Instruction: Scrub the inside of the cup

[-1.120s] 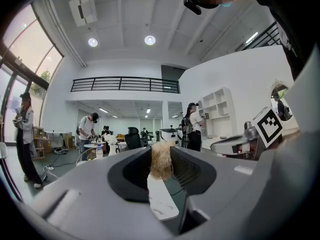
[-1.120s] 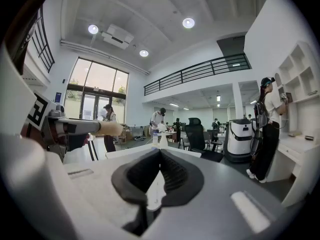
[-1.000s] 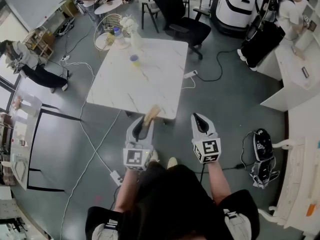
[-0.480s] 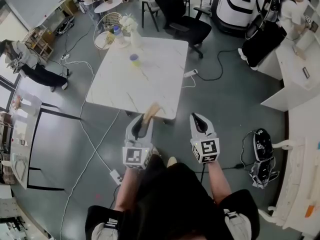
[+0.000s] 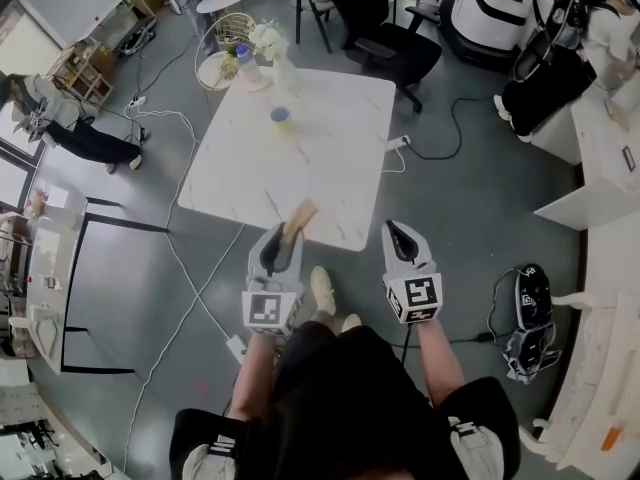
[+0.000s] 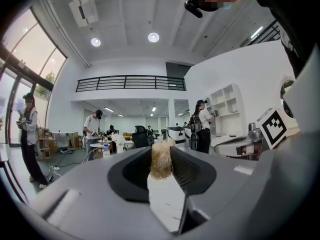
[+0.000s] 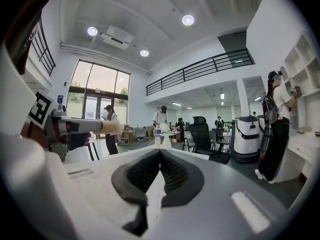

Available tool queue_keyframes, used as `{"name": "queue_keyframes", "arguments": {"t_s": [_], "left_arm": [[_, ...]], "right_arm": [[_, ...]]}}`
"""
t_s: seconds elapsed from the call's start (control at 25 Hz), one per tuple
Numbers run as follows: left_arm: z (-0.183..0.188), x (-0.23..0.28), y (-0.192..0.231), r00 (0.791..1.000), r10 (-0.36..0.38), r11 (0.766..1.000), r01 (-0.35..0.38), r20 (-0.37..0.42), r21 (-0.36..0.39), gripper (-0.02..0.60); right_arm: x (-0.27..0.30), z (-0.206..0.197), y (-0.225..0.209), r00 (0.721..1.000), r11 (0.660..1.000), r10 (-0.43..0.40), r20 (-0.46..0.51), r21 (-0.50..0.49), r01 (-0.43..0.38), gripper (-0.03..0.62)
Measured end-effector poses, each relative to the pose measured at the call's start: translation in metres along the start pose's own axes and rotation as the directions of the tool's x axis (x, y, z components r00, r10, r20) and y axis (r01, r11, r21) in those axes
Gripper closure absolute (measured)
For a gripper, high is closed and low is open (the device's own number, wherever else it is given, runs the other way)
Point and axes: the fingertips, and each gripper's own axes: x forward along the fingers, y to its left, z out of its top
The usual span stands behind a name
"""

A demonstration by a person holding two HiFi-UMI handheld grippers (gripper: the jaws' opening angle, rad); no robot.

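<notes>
While the small blue-and-yellow cup point(image 5: 281, 118) stands upright on the far part of the white marble-patterned desk point(image 5: 340, 183), well ahead of both pairs of fingers, no scrubbing is yet under way. A tan, fibrous scrubbing tuft point(image 5: 301, 215) is clamped in the left gripper point(image 5: 283, 242). Its dark ribbed fingers point(image 6: 131, 173) are pressed against the tuft's sides, so that the bristly end is left sticking out past the tips. This is presumably done so that the end can be pushed down into the cup without the rim being fouled.

The right gripper point(image 5: 397, 236) is carried just to the right of the left one. Its fingers point(image 7: 176, 176) are closed together with nothing between them. It is judged to be kept free for steadying the cup, since so light a thing would likely be tipped or dragged by a scrubber worked inside it.

Both grippers are held roughly level over the grey floor point(image 5: 470, 198) and pointed at the desk, with the tuft at about its near edge. A clear bottle point(image 5: 243, 65) and a white bouquet point(image 5: 268, 40) are seen beyond the cup at the far corner, off the likely path. The task is judged barely begun: the cup must be reached and held before the tuft is worked inside.
</notes>
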Motion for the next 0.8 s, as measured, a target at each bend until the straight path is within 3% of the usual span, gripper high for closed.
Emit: {"name": "queue_keyframes", "arguments": {"t_s": [0.8], "left_arm": [[-0.010,0.104,0.144,0.999,0.025,0.998,-0.027,-0.041,-0.054,0.459]], "right_arm": [[0.182,0.025,0.026,0.997,0.998,0.058,-0.054,-0.014,-0.059,0.590]]}}
